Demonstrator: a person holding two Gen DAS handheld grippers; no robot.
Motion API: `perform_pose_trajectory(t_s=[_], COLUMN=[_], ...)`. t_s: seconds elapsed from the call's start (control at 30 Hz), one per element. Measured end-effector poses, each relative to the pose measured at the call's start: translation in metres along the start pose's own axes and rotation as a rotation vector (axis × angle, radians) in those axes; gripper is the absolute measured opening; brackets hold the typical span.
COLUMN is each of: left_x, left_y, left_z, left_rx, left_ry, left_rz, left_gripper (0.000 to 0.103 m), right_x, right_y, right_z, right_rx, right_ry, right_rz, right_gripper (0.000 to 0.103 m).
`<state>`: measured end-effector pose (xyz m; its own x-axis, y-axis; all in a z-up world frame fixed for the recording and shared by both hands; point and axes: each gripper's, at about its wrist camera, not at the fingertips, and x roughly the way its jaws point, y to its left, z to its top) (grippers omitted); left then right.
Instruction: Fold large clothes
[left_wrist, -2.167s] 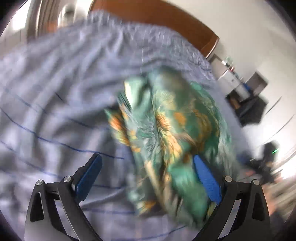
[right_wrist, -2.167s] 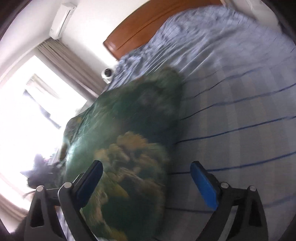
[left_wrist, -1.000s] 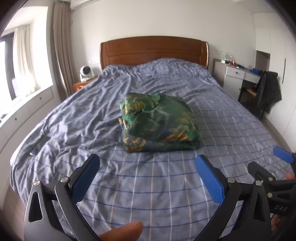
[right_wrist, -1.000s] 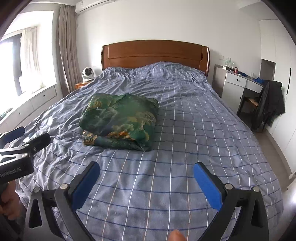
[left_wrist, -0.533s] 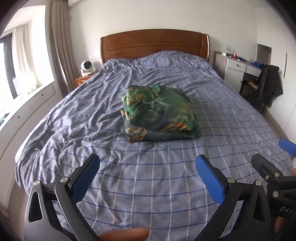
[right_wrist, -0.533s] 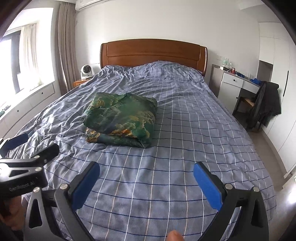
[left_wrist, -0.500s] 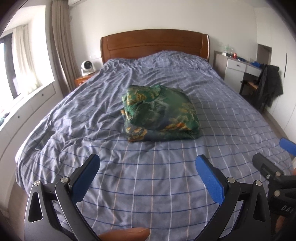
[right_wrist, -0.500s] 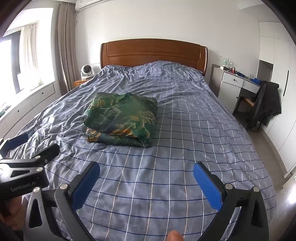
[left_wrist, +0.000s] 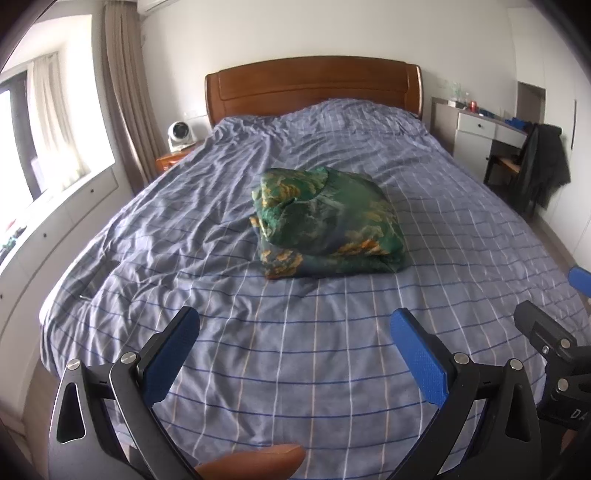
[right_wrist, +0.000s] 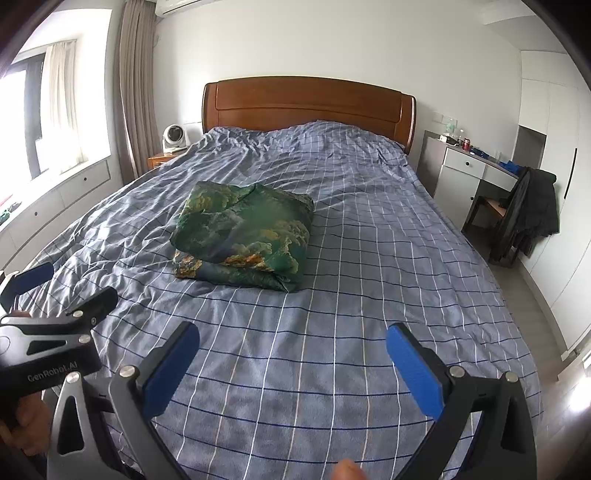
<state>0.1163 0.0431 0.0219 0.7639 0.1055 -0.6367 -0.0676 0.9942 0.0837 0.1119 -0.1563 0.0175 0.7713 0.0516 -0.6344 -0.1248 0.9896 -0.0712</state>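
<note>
In the left wrist view, the left gripper is seen with its jaws wide apart and nothing between them. The folded green garment is laid on the checked blue bedcover, well ahead of the fingers.

In the right wrist view, the right gripper is likewise spread and empty. The garment is seen ahead, slightly to the left.

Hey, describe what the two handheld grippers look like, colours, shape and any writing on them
Both the left gripper and the right gripper share one design: black angular frames with triangular cut-outs, silver round bolts at the joints, and two long fingers faced with textured blue pads. Seen from the right wrist view, the left one's black body carries pale lettering that looks like "GenRobot.AI". No cables or sleeves show.
</note>
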Motion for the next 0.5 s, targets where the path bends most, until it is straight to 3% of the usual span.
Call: perform_pose_trajectory(t_s=[0.5], left_x=[-0.0058], left_y=[0.0025], left_z=[0.0038], left_rx=[-0.004], left_ry=[-0.017], left_rz=[0.018], left_gripper=[0.103], right_x=[-0.0022], right_y=[0.0000], right_z=[0.0017], right_rx=[0.005], right_ry=[0.002], right_rz=[0.009], right_gripper=[0.103])
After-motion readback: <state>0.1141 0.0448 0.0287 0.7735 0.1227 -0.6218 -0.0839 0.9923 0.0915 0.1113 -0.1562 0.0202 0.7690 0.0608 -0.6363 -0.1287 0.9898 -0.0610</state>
